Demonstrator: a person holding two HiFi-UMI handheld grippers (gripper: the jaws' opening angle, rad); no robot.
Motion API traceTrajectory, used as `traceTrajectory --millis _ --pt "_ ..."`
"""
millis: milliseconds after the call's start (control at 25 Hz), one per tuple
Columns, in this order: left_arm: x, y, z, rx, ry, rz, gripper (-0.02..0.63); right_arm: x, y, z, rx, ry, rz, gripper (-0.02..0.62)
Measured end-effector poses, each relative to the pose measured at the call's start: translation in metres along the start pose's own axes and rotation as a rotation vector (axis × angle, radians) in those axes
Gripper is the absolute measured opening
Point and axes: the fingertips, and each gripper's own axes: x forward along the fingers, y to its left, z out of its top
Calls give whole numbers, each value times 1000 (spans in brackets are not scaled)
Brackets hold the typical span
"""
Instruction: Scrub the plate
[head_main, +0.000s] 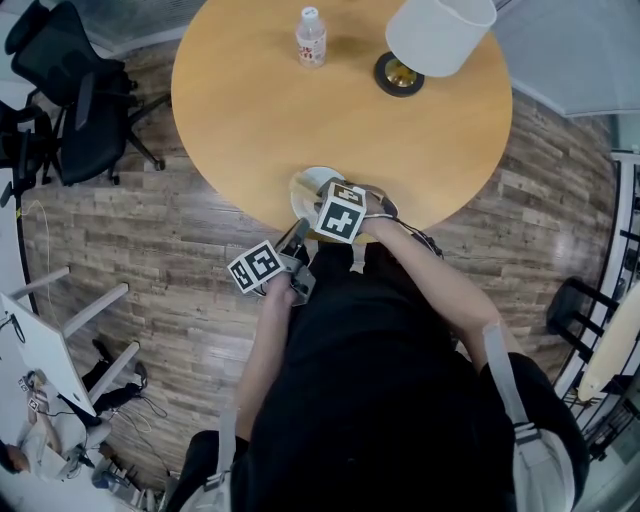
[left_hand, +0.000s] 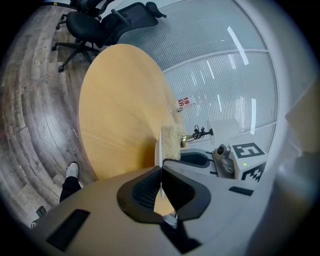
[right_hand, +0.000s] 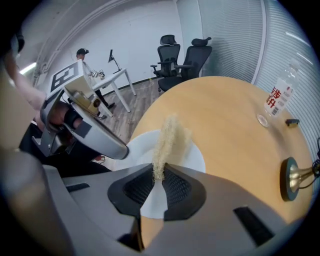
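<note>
white plate (right_hand: 192, 155) sits at the near edge of the round wooden table (head_main: 260, 100); left gripper (left_hand: 161, 172) is clamped on its rim, and right gripper (right_hand: 159, 175) pinches a beige scrub pad (right_hand: 167, 140) against it.

Tabletop (head_main: 250, 110) beyond the plate (head_main: 308, 183) is bare wood, wide open left and straight ahead. Bottle (head_main: 311, 37) stands well beyond the plate at the far edge, and the lamp (head_main: 440, 35) is beyond and to the right. Near side of the plate is crowded: left gripper (left_hand: 160, 175) clamped on the rim, right gripper (right_hand: 159, 179) with its scrub pad (right_hand: 167, 140) over it, person's body close behind. Office chairs (head_main: 70, 90) sit far left of the plate, off the table.
</note>
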Motion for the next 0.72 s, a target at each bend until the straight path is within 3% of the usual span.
traceTrajectory --millis 400,600,720 --pt "-1 -1 3 0 -15 -7 20 0 -51 -46 174 123 -91 46" --pt "-1 -1 2 5 -15 -7 20 0 -44 -43 148 110 -85 46" --pt "-2 -1 2 7 -13 -6 20 0 -24 -32 73 86 -51 46"
